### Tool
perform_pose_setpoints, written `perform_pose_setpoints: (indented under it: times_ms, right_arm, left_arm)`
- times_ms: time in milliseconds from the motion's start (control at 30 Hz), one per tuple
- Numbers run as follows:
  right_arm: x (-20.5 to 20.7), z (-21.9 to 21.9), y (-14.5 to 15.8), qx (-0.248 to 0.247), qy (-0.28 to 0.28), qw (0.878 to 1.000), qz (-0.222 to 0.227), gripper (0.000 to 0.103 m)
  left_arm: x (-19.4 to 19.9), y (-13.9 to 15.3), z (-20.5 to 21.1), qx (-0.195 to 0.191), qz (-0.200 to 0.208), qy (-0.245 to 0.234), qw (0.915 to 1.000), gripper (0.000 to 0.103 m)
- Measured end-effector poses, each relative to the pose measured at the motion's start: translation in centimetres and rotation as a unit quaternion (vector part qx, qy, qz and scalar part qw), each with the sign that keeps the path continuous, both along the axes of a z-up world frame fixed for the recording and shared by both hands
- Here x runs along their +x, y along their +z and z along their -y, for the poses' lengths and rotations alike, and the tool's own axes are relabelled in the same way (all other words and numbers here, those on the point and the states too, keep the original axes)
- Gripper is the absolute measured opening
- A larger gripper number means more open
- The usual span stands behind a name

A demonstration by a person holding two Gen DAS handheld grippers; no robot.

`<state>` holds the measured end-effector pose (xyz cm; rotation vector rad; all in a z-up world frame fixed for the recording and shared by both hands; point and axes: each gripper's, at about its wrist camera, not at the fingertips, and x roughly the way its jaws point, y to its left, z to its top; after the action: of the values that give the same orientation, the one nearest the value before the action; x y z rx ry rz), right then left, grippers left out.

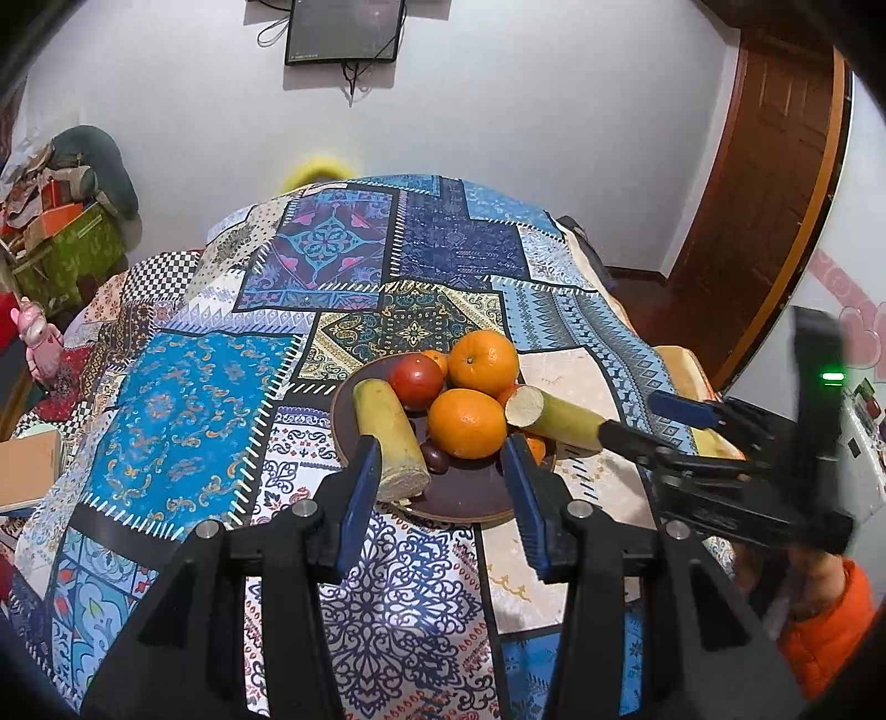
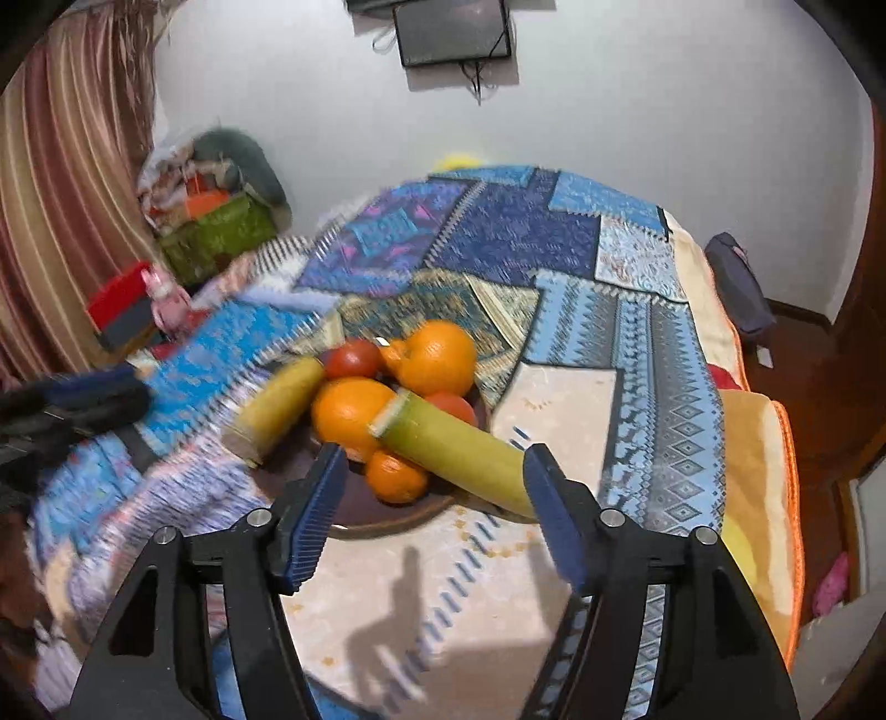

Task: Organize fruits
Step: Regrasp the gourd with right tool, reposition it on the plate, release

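A dark brown plate (image 1: 459, 498) sits on the patchwork tablecloth (image 1: 199, 399), toward the near right part of the table, and the fruit is heaped on it. Two large oranges (image 1: 483, 363) stand out, one at the back of the pile and one in front of it, with a red tomato (image 1: 416, 378) tucked to the left of them. A small mandarin (image 2: 396, 476) lies at the plate's near side under the front orange, and a dark little fruit (image 1: 436, 458) rests close to it; what kind it is I cannot tell.

Two pale green cane pieces (image 1: 390, 437) flank the pile. The left one lies on the plate with its cut end over the near left rim. The right one (image 2: 459, 451) leans on the oranges and slants out past the plate's right rim.

The right gripper (image 2: 434, 498) has its jaws spread wide, and the blue pad (image 2: 554, 520) of its right finger is right against the lower end of that slanting piece without clamping it. The left gripper (image 1: 443, 487) hovers just in front of the plate, jaws apart, holding nothing.

On the wall behind hangs a dark monitor (image 1: 343, 30), and clutter is piled in the far left corner of the room.
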<state>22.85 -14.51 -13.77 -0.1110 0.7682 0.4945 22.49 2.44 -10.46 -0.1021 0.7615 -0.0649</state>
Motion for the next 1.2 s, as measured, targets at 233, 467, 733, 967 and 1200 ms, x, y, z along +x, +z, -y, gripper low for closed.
perform_pose_setpoints:
  times_ms: [233, 467, 733, 967, 1200]
  right_arm:
    - [3.6, -1.1, -3.1, -0.063, 0.036, 0.997, -0.031, 0.063]
    - [5.1, -2.0, -4.2, -0.059, 0.112, 0.991, -0.053, 0.068]
    - [5.3, -1.6, -4.3, -0.051, 0.167, 0.980, -0.100, 0.045]
    - [3.8, -1.4, -4.8, -0.063, 0.183, 0.974, -0.120, 0.035]
    - [3.7, -2.1, -5.1, -0.047, 0.154, 0.981, -0.110, 0.034]
  left_arm:
    - [0.2, -1.1, -0.9, -0.003, -0.007, 0.000, 1.0000, 0.046]
    - [1.5, -3.1, -1.4, -0.009, -0.027, 0.004, 0.9996, 0.046]
    - [2.7, -4.9, -0.9, -0.010, -0.045, 0.002, 0.9989, 0.046]
    - [2.7, -5.5, -0.7, -0.013, -0.054, 0.003, 0.9985, 0.046]
    - [2.4, -5.3, -0.7, -0.005, -0.052, 0.005, 0.9986, 0.046]
